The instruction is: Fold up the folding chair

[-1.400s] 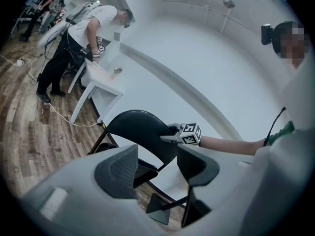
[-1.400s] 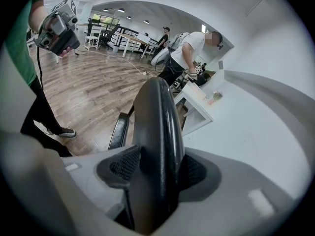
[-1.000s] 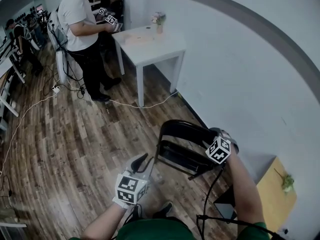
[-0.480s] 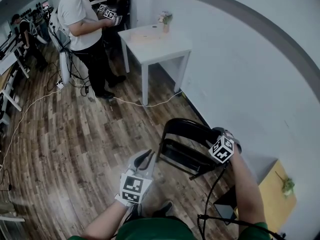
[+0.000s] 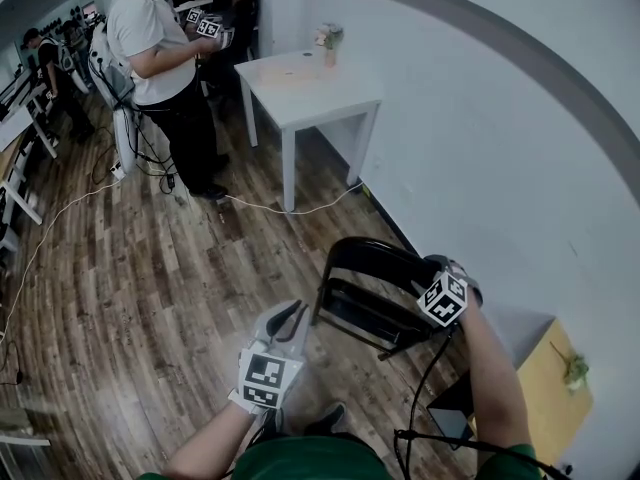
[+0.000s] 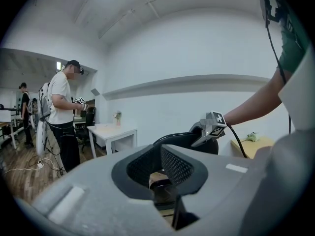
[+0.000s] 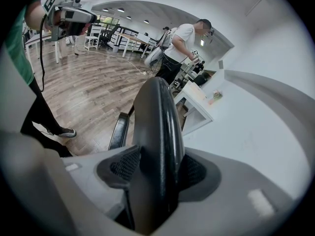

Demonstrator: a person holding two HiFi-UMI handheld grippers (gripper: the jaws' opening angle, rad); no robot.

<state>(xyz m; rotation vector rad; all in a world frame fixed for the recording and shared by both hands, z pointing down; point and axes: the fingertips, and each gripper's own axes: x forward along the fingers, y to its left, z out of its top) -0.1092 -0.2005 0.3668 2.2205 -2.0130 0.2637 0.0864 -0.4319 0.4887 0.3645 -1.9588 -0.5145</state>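
Observation:
The black folding chair (image 5: 368, 266) stands open on the wood floor by the white wall. My right gripper (image 5: 438, 268) is shut on the top rail of its backrest; in the right gripper view the rail (image 7: 157, 107) runs up between the pads of the right gripper (image 7: 157, 168). My left gripper (image 5: 293, 316) is just beside the seat's (image 5: 360, 313) front left corner. Its jaws have just been closing. In the left gripper view the tips of the left gripper (image 6: 160, 154) meet with nothing clamped, and the chair (image 6: 172, 140) shows beyond them. Whether they touch the seat I cannot tell.
A white table (image 5: 310, 83) stands against the wall further off, and a person (image 5: 155, 48) holding grippers stands beside it. A white cable (image 5: 290, 209) trails across the floor. A low wooden cabinet (image 5: 545, 383) sits at my right. My shoe (image 5: 330, 418) is under the left gripper.
My left gripper's jaws have drawn together and it has rolled a little beside the seat. The right gripper has kept its hold on the backrest. The person by the table has shifted slightly.

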